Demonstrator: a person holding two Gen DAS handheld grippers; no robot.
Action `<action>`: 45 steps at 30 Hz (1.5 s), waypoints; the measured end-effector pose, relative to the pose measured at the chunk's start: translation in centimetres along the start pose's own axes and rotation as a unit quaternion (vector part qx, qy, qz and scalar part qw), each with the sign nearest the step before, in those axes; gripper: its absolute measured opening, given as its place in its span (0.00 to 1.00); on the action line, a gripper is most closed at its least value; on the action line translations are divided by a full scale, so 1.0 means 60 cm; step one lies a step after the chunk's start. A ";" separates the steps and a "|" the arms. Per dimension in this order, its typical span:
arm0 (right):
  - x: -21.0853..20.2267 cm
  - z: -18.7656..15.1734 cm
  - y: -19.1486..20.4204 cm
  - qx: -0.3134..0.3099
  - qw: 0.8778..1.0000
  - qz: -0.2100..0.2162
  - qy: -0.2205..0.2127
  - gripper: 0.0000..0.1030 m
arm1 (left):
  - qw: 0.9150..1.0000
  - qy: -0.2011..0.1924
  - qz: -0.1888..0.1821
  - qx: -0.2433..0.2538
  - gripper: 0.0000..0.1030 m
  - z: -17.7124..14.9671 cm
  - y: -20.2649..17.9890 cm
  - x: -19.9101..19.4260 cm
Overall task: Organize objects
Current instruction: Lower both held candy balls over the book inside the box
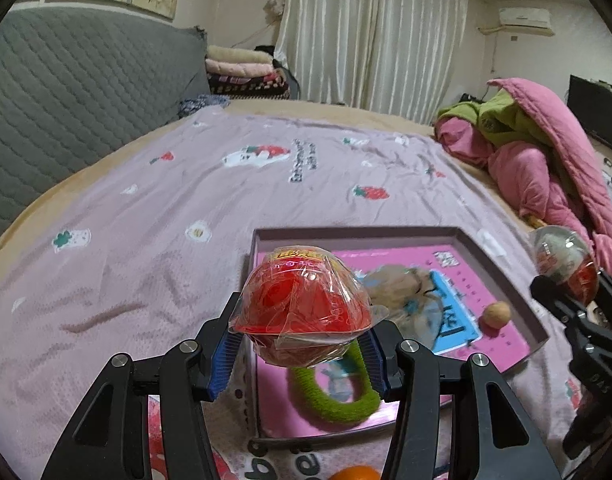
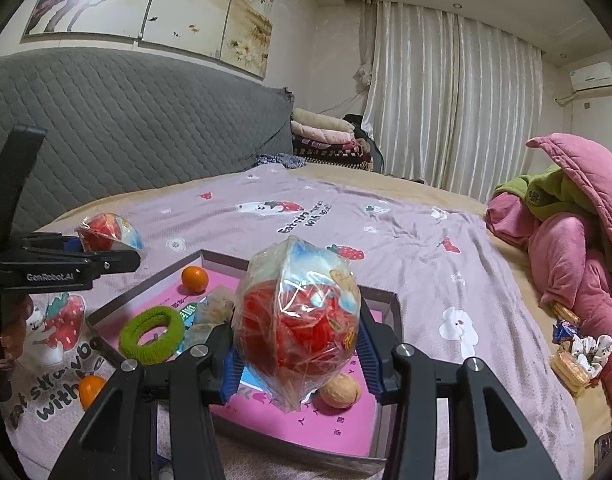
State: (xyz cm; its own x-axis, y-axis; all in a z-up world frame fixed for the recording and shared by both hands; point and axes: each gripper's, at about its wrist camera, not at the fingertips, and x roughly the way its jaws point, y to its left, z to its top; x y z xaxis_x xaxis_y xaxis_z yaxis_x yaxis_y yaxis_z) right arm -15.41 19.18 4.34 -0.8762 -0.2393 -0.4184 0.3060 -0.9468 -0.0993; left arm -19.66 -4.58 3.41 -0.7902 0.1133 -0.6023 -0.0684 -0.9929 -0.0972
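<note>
- Left wrist view: the left tool [image 1: 302,344] grips a red plastic toy sealed in clear crinkled wrap [image 1: 304,308], holding it above the near left corner of the shallow grey-walled box with a pink printed floor [image 1: 501,256] on the lilac strawberry-print bedspread [image 1: 146,240].
- Right wrist view: the right tool [image 2: 298,354] is closed on a second clear-wrapped bundle of red pieces [image 2: 298,320], held over the same box.
- Already in the box, by the look of it: a fuzzy green ring [image 2: 152,330], a round orange fruit [image 2: 194,279], a tan walnut-like nut [image 2: 341,391] and a pale crumpled wrapper [image 2: 216,308].
- Still outside it: another orange fruit [image 2: 90,390] on the bedspread, and snack packets and a white scrunchie [image 2: 577,354] beside the pink quilt [image 2: 573,264]. The job looks roughly half done, with both wrapped toys yet to be set down.
- Only the right view shows the fruit inside the box and the stray snacks; the left view alone shows the right tool's load from the side.
</note>
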 end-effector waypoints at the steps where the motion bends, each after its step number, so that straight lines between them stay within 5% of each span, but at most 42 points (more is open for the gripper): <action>1: 0.001 0.000 0.002 -0.001 1.000 0.000 0.002 0.47 | 1.000 0.003 0.004 0.001 0.54 -0.003 0.002 0.004; 45: 0.073 -0.044 0.044 -0.026 0.996 0.035 0.076 0.47 | 0.999 0.043 -0.021 0.010 0.54 -0.062 -0.025 0.060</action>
State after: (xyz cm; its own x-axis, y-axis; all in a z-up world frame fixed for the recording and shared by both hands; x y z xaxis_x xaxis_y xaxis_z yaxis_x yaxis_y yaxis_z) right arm -17.46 16.17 -0.16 -0.7871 -0.2657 -0.5567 0.3868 -0.9156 -0.1099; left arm -20.15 -2.54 -1.53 -0.7310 0.1557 -0.6644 -0.1123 -0.9878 -0.1079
